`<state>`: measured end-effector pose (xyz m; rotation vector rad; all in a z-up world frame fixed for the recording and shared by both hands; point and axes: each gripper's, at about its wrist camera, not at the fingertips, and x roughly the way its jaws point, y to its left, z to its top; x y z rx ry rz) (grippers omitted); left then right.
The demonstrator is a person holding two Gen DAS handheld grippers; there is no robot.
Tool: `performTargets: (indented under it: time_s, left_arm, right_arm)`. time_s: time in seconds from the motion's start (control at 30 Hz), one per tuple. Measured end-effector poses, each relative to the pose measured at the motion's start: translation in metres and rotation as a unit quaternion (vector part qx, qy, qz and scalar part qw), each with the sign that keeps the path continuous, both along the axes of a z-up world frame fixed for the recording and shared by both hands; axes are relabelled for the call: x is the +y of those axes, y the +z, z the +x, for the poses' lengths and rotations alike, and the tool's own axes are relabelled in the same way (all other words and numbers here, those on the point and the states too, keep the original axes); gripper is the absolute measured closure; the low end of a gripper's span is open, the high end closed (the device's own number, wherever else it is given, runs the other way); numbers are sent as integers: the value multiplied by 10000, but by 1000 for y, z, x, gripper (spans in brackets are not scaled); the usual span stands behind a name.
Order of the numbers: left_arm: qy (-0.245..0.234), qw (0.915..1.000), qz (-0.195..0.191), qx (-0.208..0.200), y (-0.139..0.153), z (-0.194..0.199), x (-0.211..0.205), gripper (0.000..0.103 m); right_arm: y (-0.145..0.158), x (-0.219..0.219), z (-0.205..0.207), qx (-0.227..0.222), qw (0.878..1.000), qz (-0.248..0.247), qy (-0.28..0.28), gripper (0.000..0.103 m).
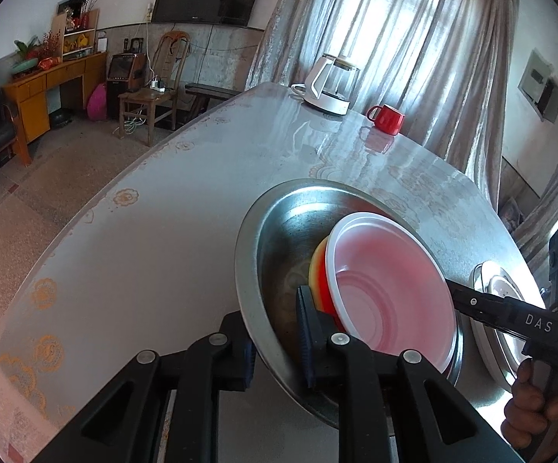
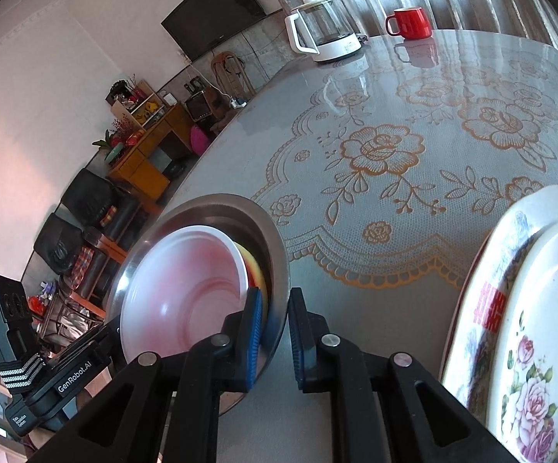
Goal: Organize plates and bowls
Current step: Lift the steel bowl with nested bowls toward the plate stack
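Gripping the steel basin [image 1: 275, 247] by its rim, my left hand-held gripper [image 1: 277, 341] pinches the metal wall. Inside sits a white-lined bowl [image 1: 390, 289] nested over a red and yellow one, tilted toward me. My right hand-held gripper [image 2: 273, 333] pinches the opposite rim. Left of the basin the bench [image 1: 155, 239] lies bare to its curved edge; right, floral plates [image 2: 518, 332] sit near.
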<state>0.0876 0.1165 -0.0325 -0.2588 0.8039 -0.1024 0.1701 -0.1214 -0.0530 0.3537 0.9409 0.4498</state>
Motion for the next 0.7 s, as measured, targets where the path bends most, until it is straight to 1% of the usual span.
performTargets:
  time_s: [0.47, 0.7]
  left_arm:
    - [-40, 9999, -149, 30, 0, -9, -3, 85]
    - [-86, 9999, -143, 34, 1, -10, -8, 85]
  right_arm:
    - [-1, -4, -15, -19, 10000, -19, 59, 90]
    - [-2, -9, -18, -18, 10000, 26, 29, 90]
